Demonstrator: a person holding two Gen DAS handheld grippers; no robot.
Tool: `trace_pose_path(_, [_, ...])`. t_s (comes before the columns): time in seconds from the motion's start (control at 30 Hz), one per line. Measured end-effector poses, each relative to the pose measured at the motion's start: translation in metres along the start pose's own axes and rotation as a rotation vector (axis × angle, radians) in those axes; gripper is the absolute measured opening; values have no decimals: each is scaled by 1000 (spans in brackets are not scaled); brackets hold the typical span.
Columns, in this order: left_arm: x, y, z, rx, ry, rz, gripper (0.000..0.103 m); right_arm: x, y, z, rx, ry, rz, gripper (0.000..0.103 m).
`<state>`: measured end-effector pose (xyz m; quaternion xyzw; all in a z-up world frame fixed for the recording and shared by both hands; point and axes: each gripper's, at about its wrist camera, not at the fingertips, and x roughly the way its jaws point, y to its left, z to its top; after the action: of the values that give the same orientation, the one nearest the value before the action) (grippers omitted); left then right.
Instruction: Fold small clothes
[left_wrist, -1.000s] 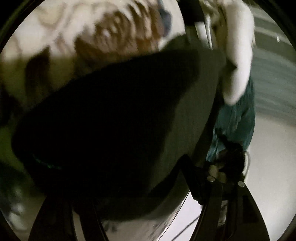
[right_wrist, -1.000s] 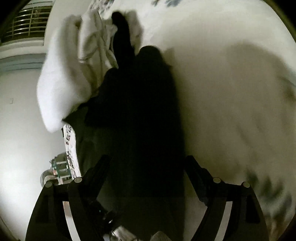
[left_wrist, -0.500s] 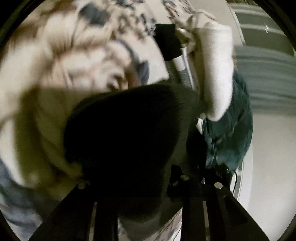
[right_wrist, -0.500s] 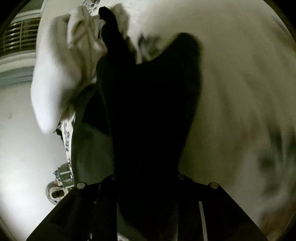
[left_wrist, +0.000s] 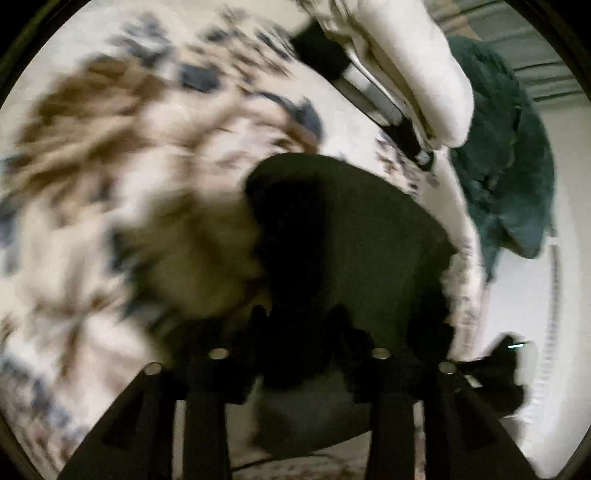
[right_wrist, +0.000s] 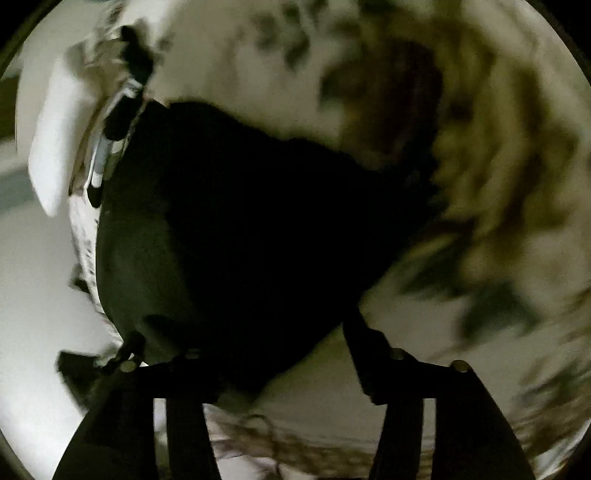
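**A:** Lower centre of the left wrist view: left hand-held gripper clenched on the dark garment. Cloth fills the gap between its jaws. Same as half a second ago; a second ago those jaws were wide.

**B:** And the right one?

**A:** Right hand-held gripper at bottom centre of its view, jaws apart. They were closer half a second ago, so it looks released. Its right-of-frame finger shows against pale bedding, clear of the cloth edge. The other finger is dark on dark, so I can't tell if it touches.

**B:** Where's the garment now?

**A:** Down on the flowered bed, a compact dark lump in the middle of both views. A second ago it covered most of the left view and hung long and narrow in the right one. Now it's shorter and wider, with more bedspread showing around it.

**B:** So a fold went over?

**A:** My guess: one fold just laid, right side let go, left still pinning an edge. Heavy blur, so no layer count.

**B:** Anything else?

**A:** White folded pile upper right in the left view, upper left in the right view, near the garment. Teal cloth beyond it at the right edge.
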<state>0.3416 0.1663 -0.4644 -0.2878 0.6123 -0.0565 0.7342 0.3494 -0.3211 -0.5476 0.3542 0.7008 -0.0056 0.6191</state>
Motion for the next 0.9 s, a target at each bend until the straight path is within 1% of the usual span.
trace_pose_path(0.03, [-4,7,-17,-10,-22,74,61,-14,2,2,-37,-27,-27,63])
trace_pose_path(0.07, [0,13,-32,-19,-33,127,67,-28,6,7,-74,-50,-42,65])
trace_pose_path(0.1, [3,20,-42,-23,-32,166,72,-37,12,12,-113,-69,-51,67])
trace_pose_path(0.13, [10,29,-51,-39,-18,208,72,-46,22,22,-174,-91,-51,69])
trace_pose_path(0.17, [24,41,-58,-77,22,256,72,-45,42,35,-212,-102,-44,72])
trace_pose_path(0.2, [34,49,-62,-96,49,269,72,-46,55,49,-259,-116,-47,75])
trace_pose_path(0.23, [41,55,-65,-98,57,274,73,-42,70,66,-328,-132,-64,75])
trace_pose_path(0.27, [46,56,-66,-75,40,281,76,-38,78,85,-364,-140,-66,75])
trace_pose_path(0.3, [48,56,-65,-68,39,275,87,-31,93,93,-400,-139,-65,75])
trace_pose_path(0.33, [52,56,-64,-69,44,252,103,-15,106,113,-441,-99,-43,75])
trace_pose_path(0.37, [57,55,-61,-70,51,236,103,-4,124,125,-459,-70,-24,75])
trace_pose_path(0.43, [64,55,-57,-76,77,276,103,20,136,145,-499,12,30,75])
trace_pose_path(0.47, [69,50,-55,-73,85,295,103,30,137,150,-511,54,45,74])
trace_pose_path(0.5, [70,50,-55,-73,89,308,103,39,143,156,-529,89,68,51])
trace_pose_path(0.53, [71,49,-55,-78,88,322,103,43,149,159,-552,103,82,30])
trace_pose_path(0.57, [71,51,-54,-84,89,329,103,45,150,154,-566,113,78,15])
trace_pose_path(0.6, [73,48,-53,-86,93,335,103,43,156,153,-581,96,57,11])
trace_pose_path(0.63, [74,46,-52,-87,97,338,103,37,163,151,-603,67,44,10])
trace_pose_path(0.7, [74,40,-48,-107,90,331,103,20,176,146,-621,2,25,9])
trace_pose_path(0.73, [81,23,-40,-126,78,326,103,14,183,148,-618,-29,18,9])
trace_pose_path(0.8, [67,20,-37,-167,46,298,103,7,196,153,-622,-73,0,9])
trace_pose_path(0.87, [50,16,-30,-185,4,281,103,18,211,161,-642,-70,-42,9])
trace_pose_path(0.9, [42,13,-27,-189,-17,280,103,25,215,165,-654,-50,-76,9])
